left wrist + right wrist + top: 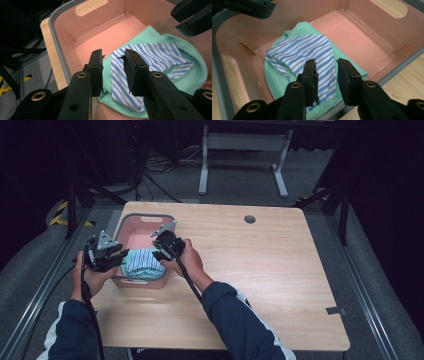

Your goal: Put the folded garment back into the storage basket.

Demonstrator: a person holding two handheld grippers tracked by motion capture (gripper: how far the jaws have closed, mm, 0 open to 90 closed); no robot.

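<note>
A pink basket (145, 216) with a grey rim stands at the table's left side. Inside its near end lies a green waffle cloth (190, 80) with a blue-and-white striped cloth (155, 55) folded on top. My left gripper (113, 56) hovers open over the striped cloth's edge, with nothing pinched between its jaws. My right gripper (326, 65) is open too, above the other edge of the striped cloth (299, 50) and the green cloth (274, 85). From above, the left gripper (121, 257) and right gripper (156, 251) flank the striped cloth (142, 257) at the basket's near end.
The basket's far half (362, 32) is bare pink floor. Light wooden table (260, 270) stretches to the right, with a round cable hole (249, 219) near its back edge. Dark floor, cables and a white table frame (245, 142) lie beyond.
</note>
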